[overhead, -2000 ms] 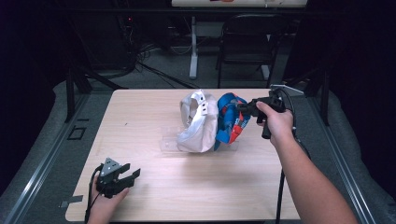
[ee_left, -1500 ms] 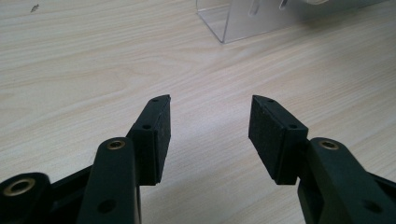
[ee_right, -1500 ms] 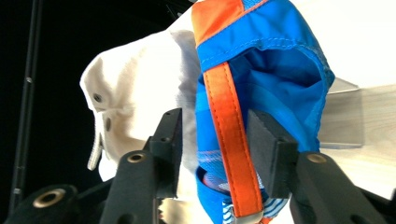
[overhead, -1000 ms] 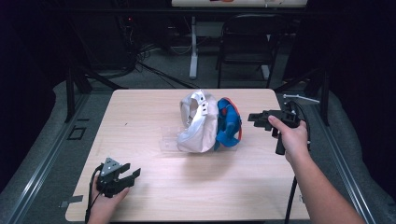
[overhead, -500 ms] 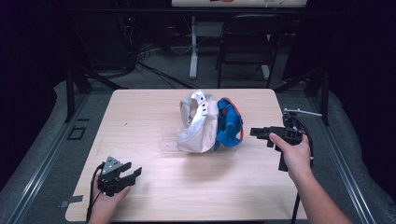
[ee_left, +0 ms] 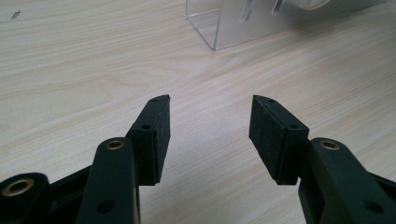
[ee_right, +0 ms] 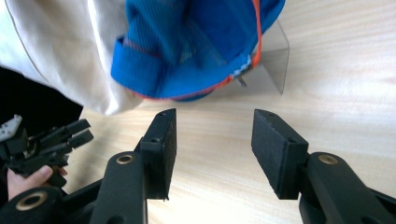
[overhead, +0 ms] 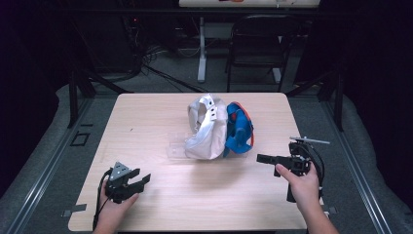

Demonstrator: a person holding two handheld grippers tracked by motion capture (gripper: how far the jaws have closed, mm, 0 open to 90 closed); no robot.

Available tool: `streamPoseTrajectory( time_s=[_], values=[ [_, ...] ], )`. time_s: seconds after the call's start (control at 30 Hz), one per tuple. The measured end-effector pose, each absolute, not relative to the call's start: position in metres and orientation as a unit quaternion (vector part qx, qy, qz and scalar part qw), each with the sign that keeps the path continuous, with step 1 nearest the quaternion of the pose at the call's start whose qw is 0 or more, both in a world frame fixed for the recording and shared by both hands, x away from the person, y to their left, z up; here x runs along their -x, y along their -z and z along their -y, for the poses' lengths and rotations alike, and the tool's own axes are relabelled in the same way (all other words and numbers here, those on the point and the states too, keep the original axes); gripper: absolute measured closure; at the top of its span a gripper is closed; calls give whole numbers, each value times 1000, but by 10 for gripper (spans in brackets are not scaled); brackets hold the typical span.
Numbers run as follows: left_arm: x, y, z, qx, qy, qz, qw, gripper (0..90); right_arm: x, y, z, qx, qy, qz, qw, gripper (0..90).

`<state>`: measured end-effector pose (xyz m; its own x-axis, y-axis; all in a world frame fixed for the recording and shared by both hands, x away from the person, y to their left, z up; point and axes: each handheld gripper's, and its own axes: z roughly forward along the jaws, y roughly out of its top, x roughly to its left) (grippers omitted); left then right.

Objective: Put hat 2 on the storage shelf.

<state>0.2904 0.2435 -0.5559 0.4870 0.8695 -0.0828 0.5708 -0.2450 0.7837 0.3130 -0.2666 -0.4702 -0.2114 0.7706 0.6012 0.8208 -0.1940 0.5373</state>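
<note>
Two caps: one white cap (overhead: 207,127); one blue cap (overhead: 238,129); one clear stand (overhead: 175,145); two tongs: left tongs (overhead: 141,182); right tongs (overhead: 262,158)

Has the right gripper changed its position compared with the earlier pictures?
Yes. The right gripper has drawn back from the blue mesh cap toward the near right edge of the wooden table; the cap has stayed put.

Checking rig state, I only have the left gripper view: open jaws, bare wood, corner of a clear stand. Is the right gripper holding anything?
Observer: No. The right gripper is open and empty, held off to the right of the caps.
Operator: Caps?
Observer: A white cap and a blue cap sit side by side on the clear stand.
Operator: Where's my left gripper on the table?
Observer: The left gripper is near the front left corner of the table, well apart from the stand.
</note>
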Motion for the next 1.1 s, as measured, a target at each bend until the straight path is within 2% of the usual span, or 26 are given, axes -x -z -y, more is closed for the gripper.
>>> streamPoseTrajectory(
  time_s=[0.2, 0.57, 0.73, 1.1],
  values=[
    [-290, 556, -245, -767, -187, -471, 393, 488, -299, 489, 266, 616, 469, 632, 19, 512],
    [-291, 557, -245, -764, -189, -474, 395, 483, -280, 516, 269, 613, 478, 628, -24, 496],
    [-291, 557, -246, -762, -189, -476, 396, 482, -275, 520, 270, 610, 481, 629, -27, 491],
    [-292, 558, -248, -762, -188, -477, 394, 478, -273, 536, 265, 604, 468, 642, -68, 476]
  ],
)
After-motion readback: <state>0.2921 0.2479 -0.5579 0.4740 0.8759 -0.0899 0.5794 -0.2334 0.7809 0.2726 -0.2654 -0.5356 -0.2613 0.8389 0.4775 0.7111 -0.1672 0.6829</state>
